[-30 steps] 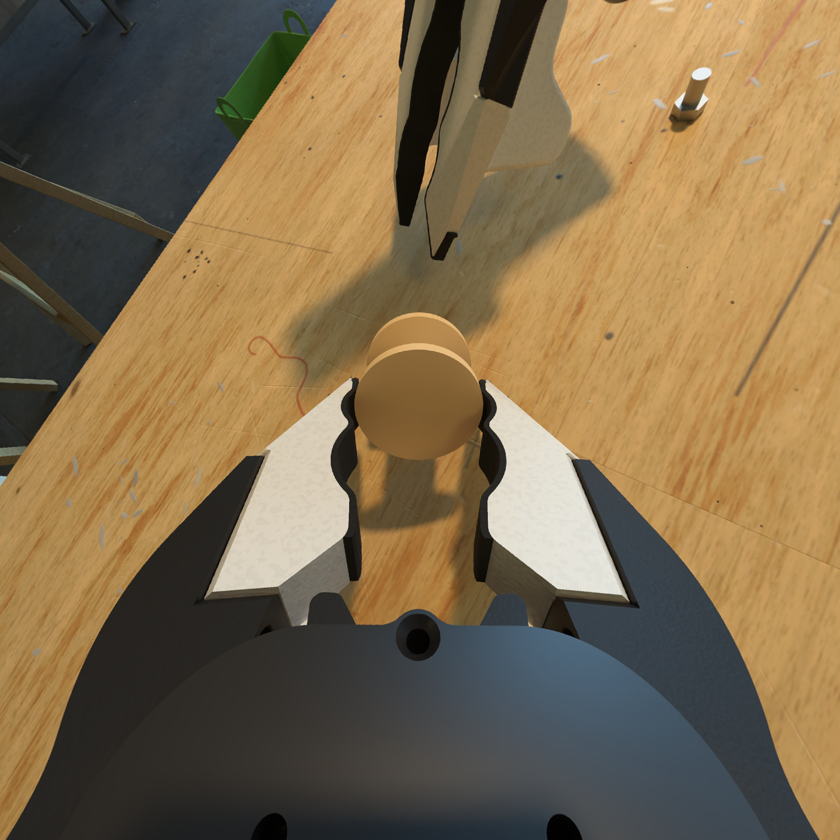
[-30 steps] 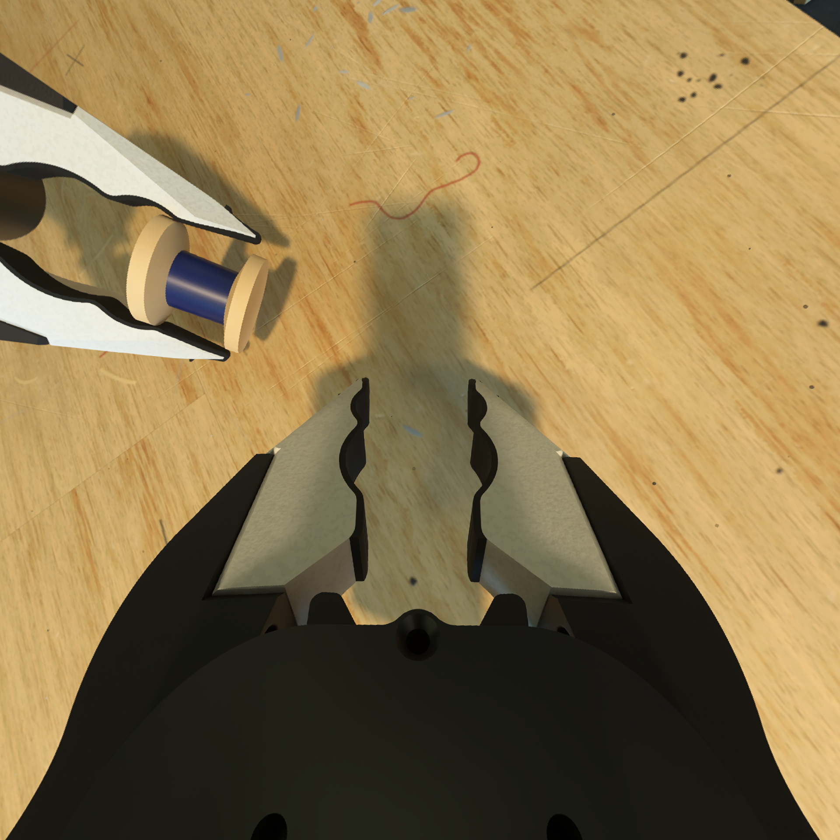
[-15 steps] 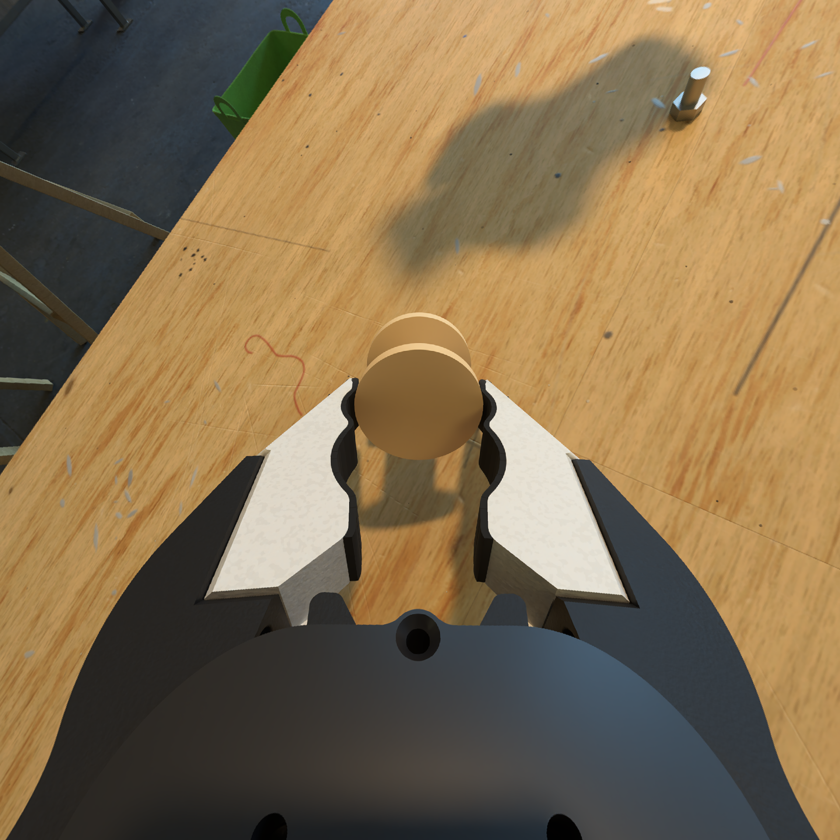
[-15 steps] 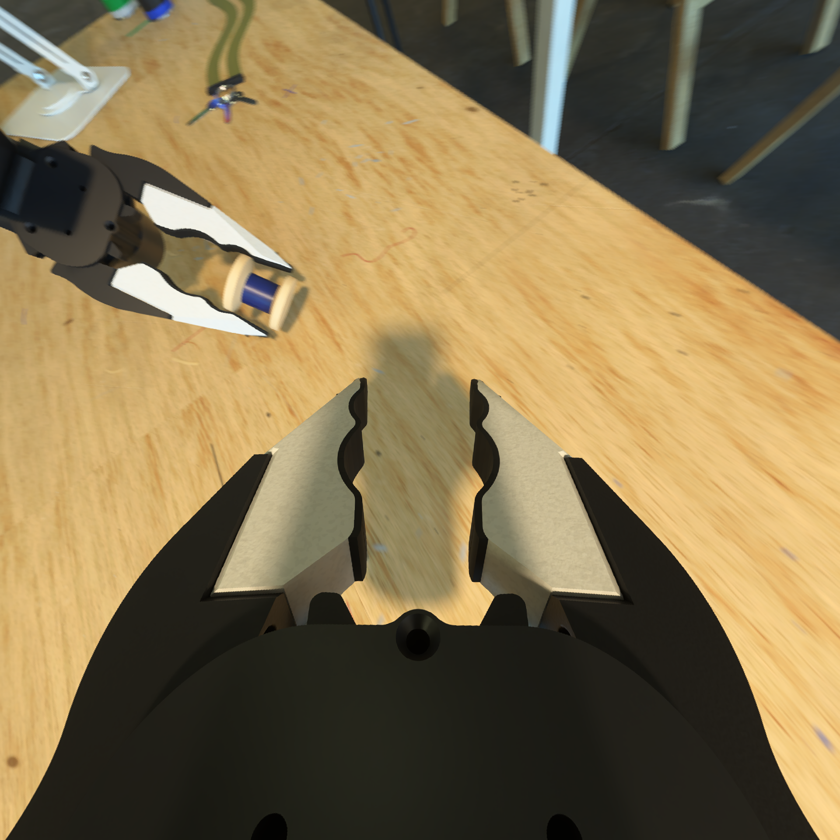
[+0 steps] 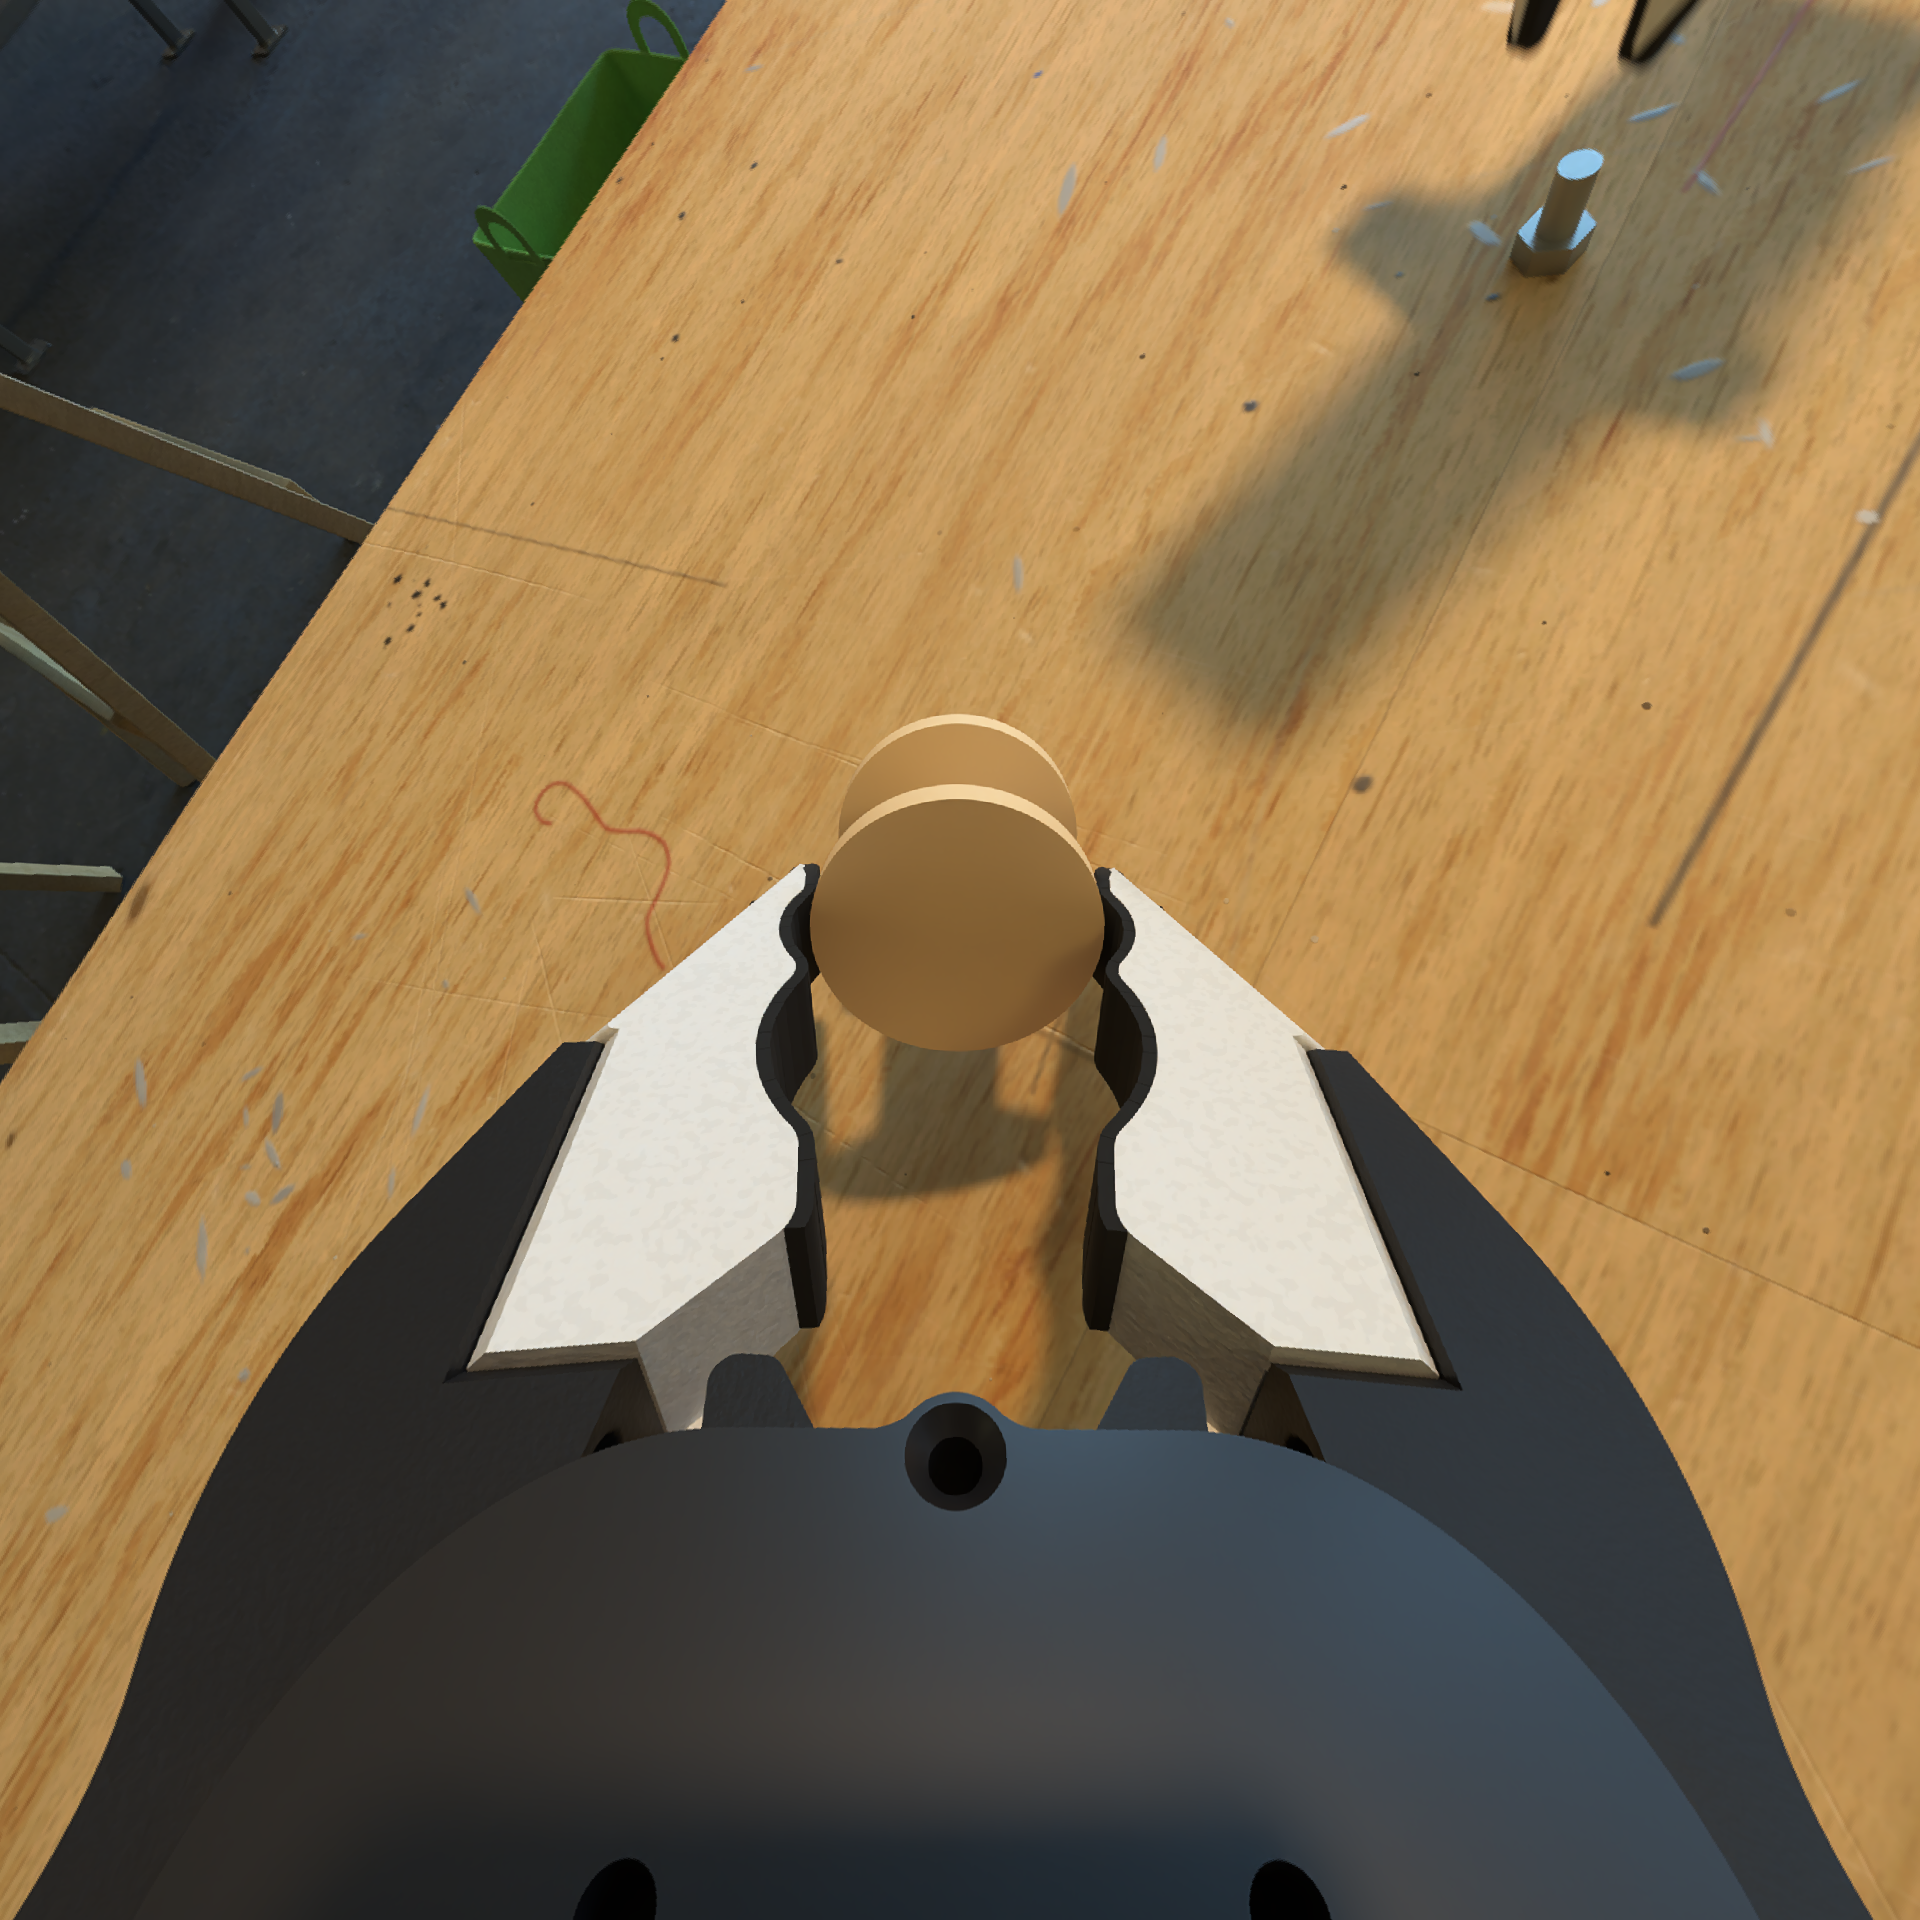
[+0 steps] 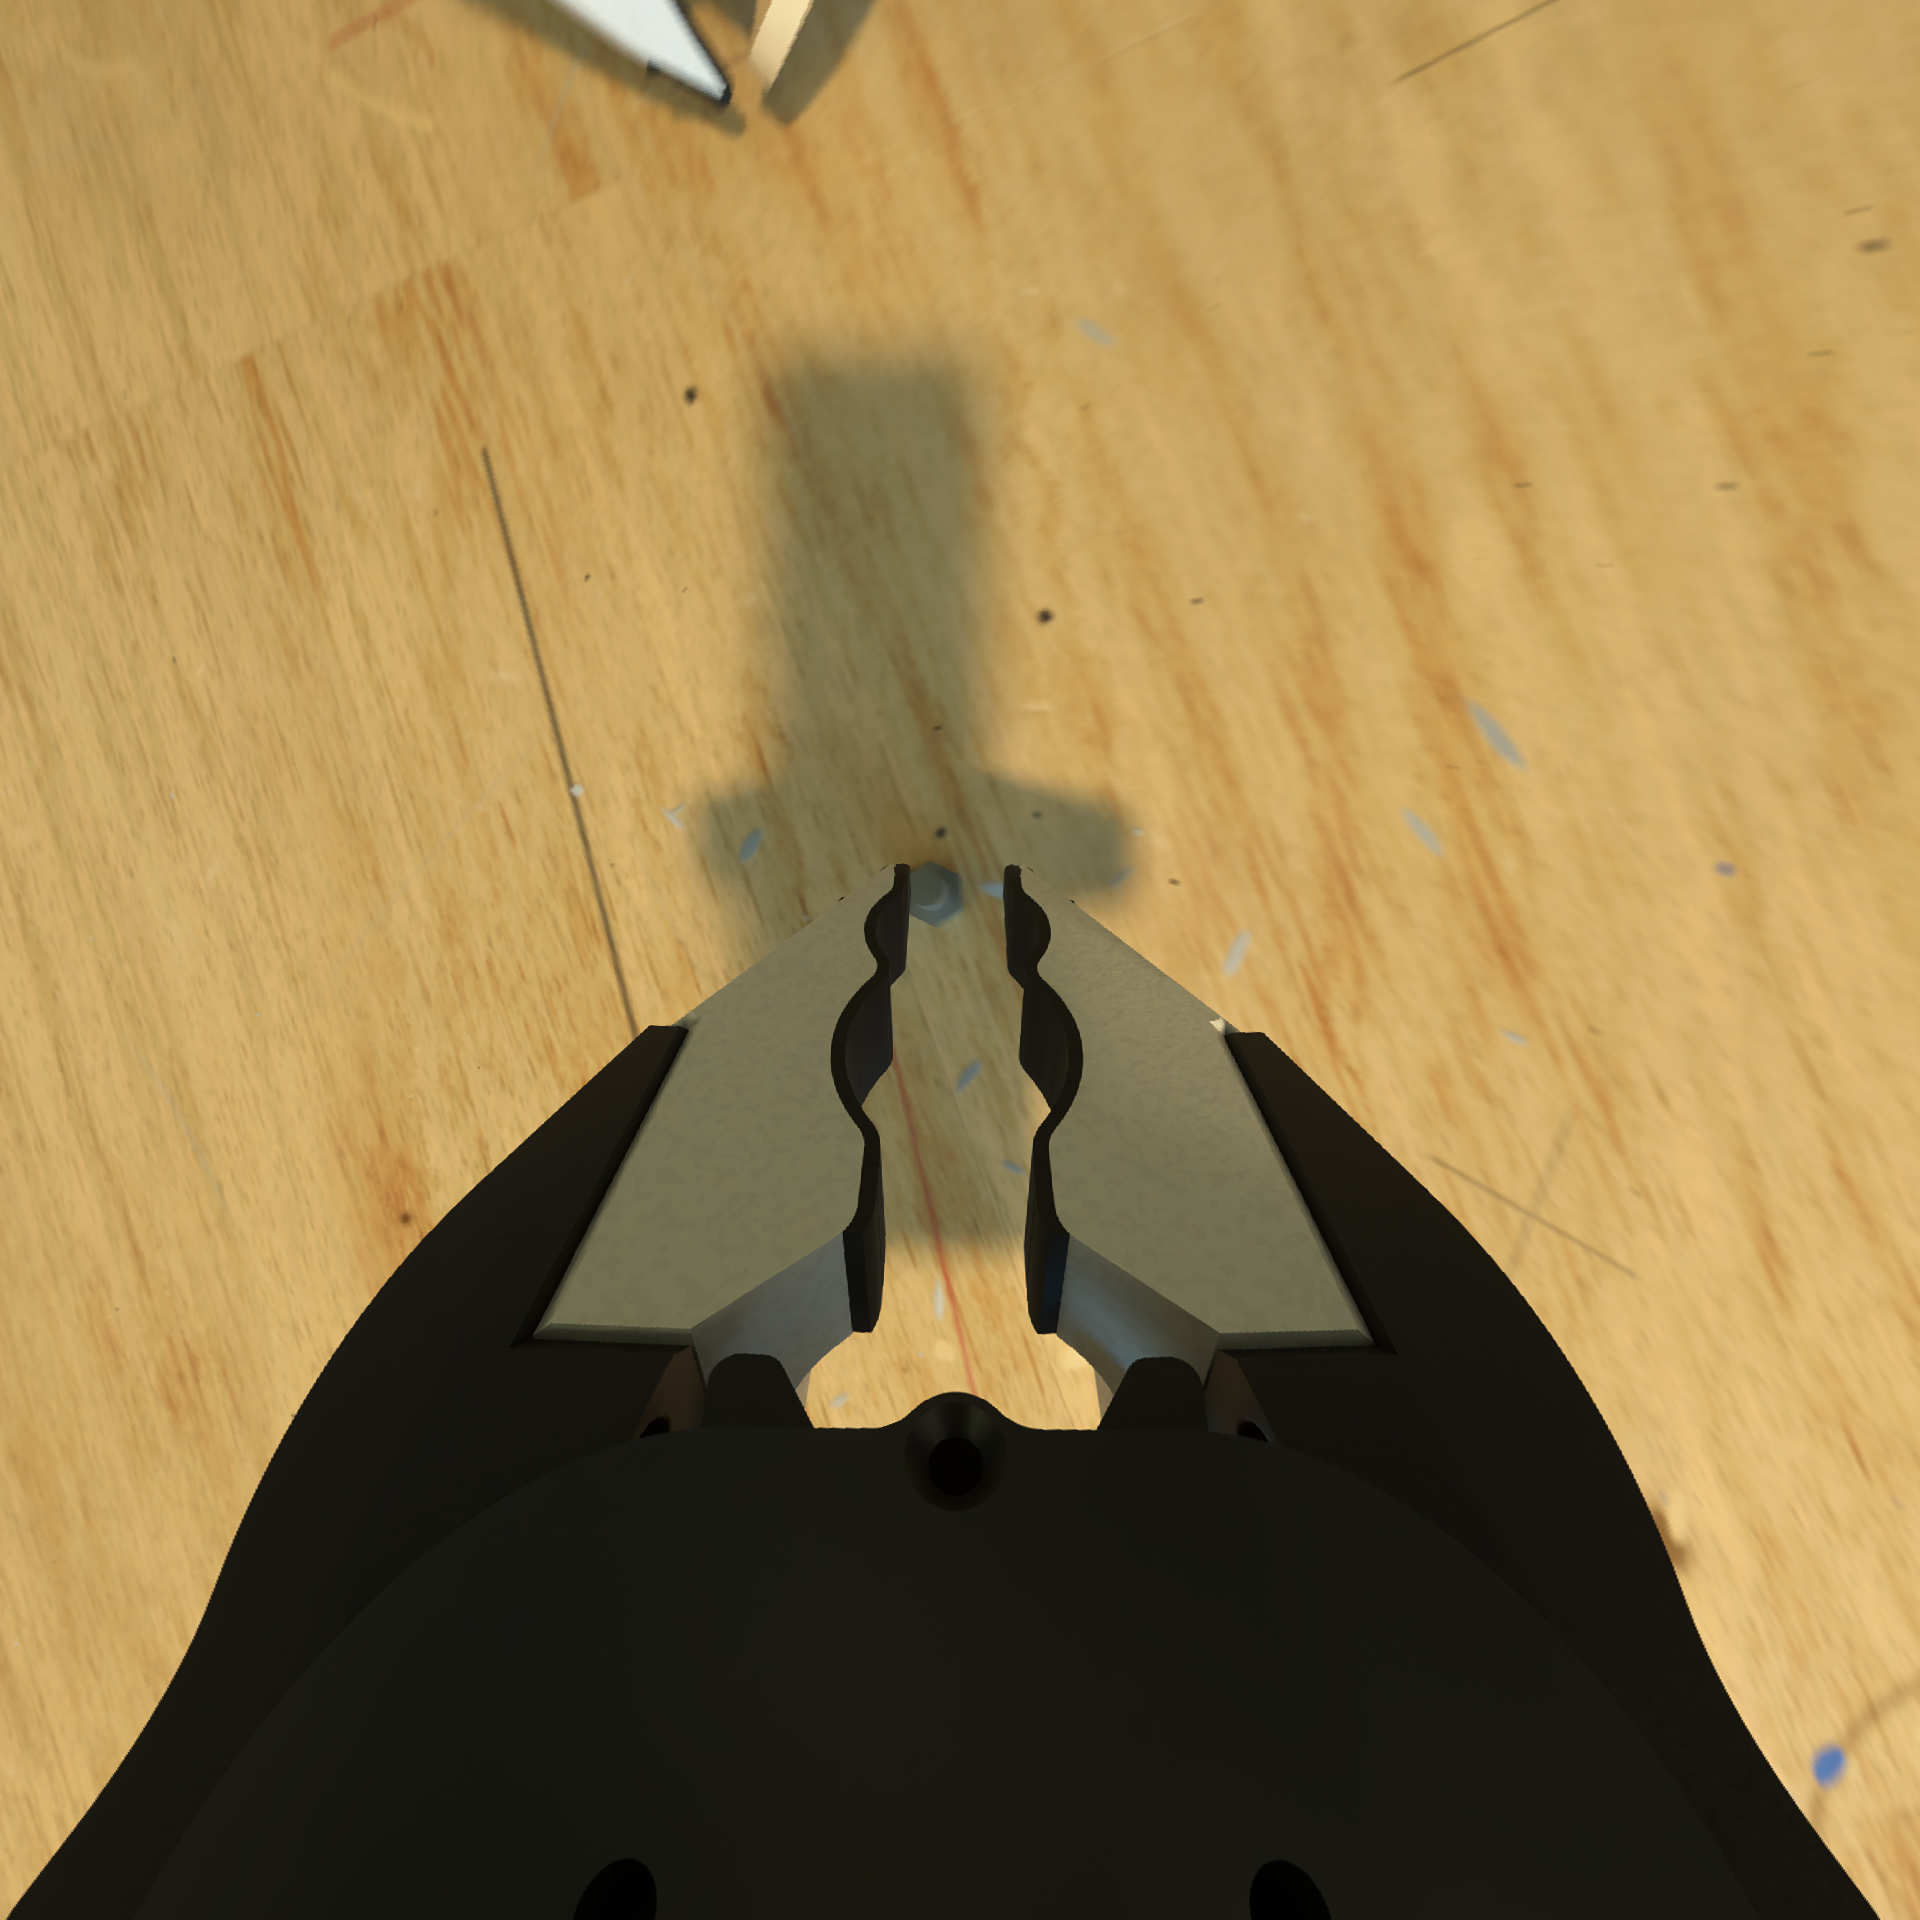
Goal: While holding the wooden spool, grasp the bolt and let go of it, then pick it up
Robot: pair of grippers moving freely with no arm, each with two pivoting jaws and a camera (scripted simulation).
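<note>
My left gripper (image 5: pixel 956 883) is shut on the wooden spool (image 5: pixel 956 925), held end-on just above the table. The grey metal bolt (image 5: pixel 1555 223) stands upright on its hex head at the far right of the left wrist view. The tips of my right gripper (image 5: pixel 1579 26) hang above it at the top edge. In the right wrist view my right gripper (image 6: pixel 954 878) points straight down, its jaws narrowly apart and empty. The bolt (image 6: pixel 932 896) shows below, close to the left fingertip. The spool (image 6: pixel 800 52) and a left finger (image 6: pixel 665 47) show at the top edge.
The wooden table (image 5: pixel 1039 416) has its left edge running diagonally, with dark floor beyond. A green bin (image 5: pixel 582 166) and wooden beams (image 5: pixel 187 468) stand on that floor. A red thread (image 5: pixel 623 862) lies on the table left of the spool.
My right gripper has swung from looking across the table to pointing down over the bolt, and its jaws have narrowed. My left gripper has held still with the spool.
</note>
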